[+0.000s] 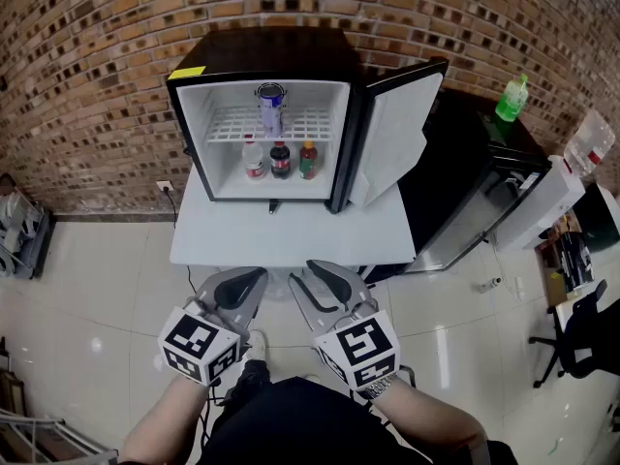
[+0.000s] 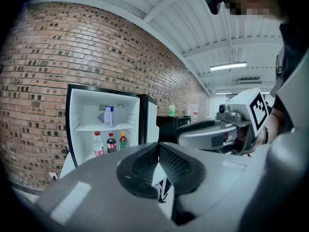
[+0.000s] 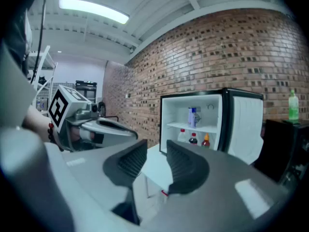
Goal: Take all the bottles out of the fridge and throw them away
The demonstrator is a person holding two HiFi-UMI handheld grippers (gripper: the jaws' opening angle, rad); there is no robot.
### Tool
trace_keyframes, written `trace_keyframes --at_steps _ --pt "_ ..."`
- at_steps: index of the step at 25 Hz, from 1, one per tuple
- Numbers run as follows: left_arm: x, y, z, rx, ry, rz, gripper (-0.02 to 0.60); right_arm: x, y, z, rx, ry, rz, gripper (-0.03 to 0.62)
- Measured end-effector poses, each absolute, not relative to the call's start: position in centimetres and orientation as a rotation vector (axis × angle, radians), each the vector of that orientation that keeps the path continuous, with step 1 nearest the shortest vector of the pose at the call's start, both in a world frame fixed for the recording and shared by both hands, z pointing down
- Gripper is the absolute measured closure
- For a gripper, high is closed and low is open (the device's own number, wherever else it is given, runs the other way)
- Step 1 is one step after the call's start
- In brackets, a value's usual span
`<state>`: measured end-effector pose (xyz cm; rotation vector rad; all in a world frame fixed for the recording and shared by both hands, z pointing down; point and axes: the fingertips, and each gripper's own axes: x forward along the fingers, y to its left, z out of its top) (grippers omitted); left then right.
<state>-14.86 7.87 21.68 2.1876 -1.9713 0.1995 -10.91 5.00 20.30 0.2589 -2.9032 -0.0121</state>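
The left gripper (image 2: 158,151) has its jaws closed together on nothing. The right gripper (image 3: 155,156) beside it holds its jaws partly apart, also empty. Both hang before the white worktop (image 1: 291,235), where the black fridge (image 1: 262,51) stands. A yellow sticker (image 1: 187,72) on the fridge's top corner shows only in the head view, and any print on it is too small to read. Inside, a can (image 1: 271,108) stands on the wire shelf. Below it stand a clear bottle (image 1: 254,159) with a red cap, a dark bottle (image 1: 280,160) and an orange-capped bottle (image 1: 308,160), their labels unreadable in every view. The door (image 1: 397,134) stands open at right. Farther right, a green bottle (image 1: 511,98) stands on a black cabinet (image 1: 455,153). Only the gripper views show the ceiling lamps (image 3: 94,11).
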Motion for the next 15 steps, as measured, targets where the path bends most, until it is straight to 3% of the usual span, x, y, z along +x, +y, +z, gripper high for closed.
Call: trace_keyframes --at_steps 15 --pt "-25.8 2.0 21.6 2.279 -1.885 0.19 0.578 -23.3 -3.4 20.1 0.465 -2.857 -0.009 0.404"
